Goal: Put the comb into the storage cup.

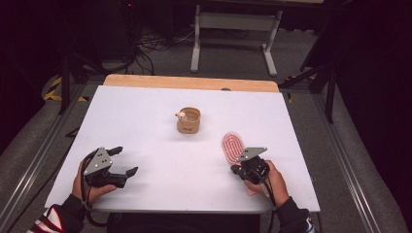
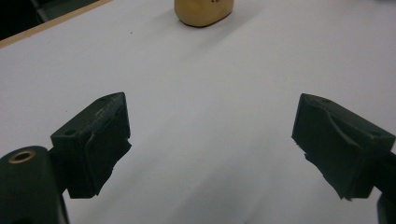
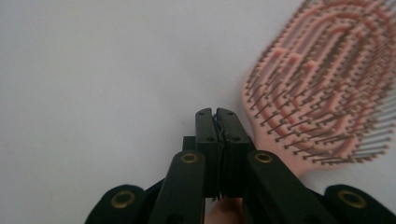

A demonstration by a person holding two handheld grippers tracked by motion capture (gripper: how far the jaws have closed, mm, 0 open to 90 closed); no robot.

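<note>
The right tool has its jaws pressed fully together with nothing between them, and it sits just beside the handle end of the pink hairbrush, which lies bristles-up on the white worktop at the person's right-hand side. In the high view the brush head points away from the person toward the tan cup, which stands upright near the middle of the worktop, well apart from the brush. The left tool rests at the near left with its jaws spread wide and empty — the left gripper view shows bare worktop between them and the base of the cup far ahead. The step in hand appears to be taking hold of the brush. To do it well, the right tool would first need to open, since shut jaws can only push the brush aside. Align the jaws across the narrow handle rather than the bristled head; bristles give and offer a poor seat. The handle itself is largely hidden behind the tool and hand, so its exact lie cannot be told. Lower until the jaws straddle it, then close squarely — a skewed bite is likely to let the brush swing when lifted.
</note>
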